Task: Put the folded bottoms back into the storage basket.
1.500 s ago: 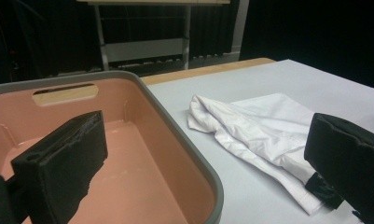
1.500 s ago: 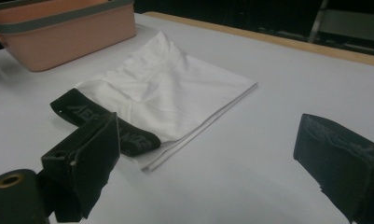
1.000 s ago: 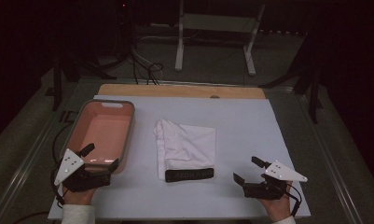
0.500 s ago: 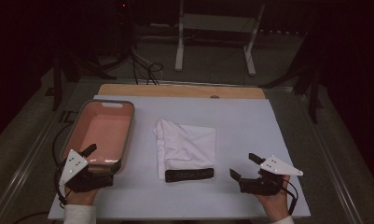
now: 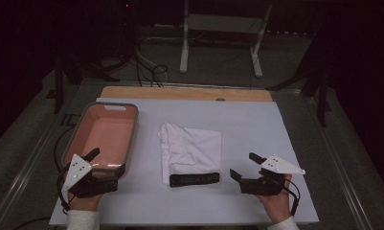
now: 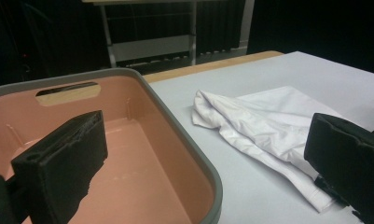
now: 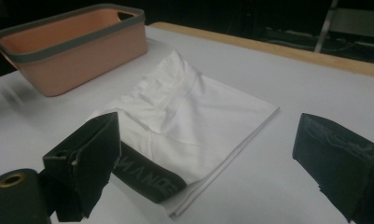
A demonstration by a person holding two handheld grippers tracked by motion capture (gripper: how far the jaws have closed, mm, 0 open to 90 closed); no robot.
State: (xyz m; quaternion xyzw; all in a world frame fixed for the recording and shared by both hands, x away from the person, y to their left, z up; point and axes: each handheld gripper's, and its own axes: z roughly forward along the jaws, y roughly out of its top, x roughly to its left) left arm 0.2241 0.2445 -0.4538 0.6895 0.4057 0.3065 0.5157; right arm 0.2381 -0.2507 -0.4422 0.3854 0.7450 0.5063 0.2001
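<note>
Garment: folded white underwear [image 5: 192, 151] with a black waistband [image 5: 194, 179] is lying flat at the centre of the high view, waistband edge turned toward the person, presumably so either gripper can reach it from the near side. In the right gripper view it is sitting at frame centre [image 7: 189, 121], waistband at lower left.

Basket: pink plastic basket [image 5: 127, 139] with a grey rim is standing at the left of the high view, just beside the garment but apart from it; nothing is lying in it. It is likely waiting as the drop-off place, hence its spot within short reach.

Left gripper [image 5: 96, 163]: it is hovering at the lower left of the high view, over the basket's near end. Jaws are standing wide apart and gripping nothing. In the left gripper view the basket rim [image 6: 184, 135] is passing between them.

Right gripper [image 5: 244, 166]: it is resting low at the lower right of the high view, pointing toward the garment, near it but not touching. Jaws are spread wide with nothing between them.

Worktop: the white worktop [image 5: 256, 124] is carrying everything.

Judgement: the right gripper looks lined up to pick the garment by its near edge; no grasp is made yet.
</note>
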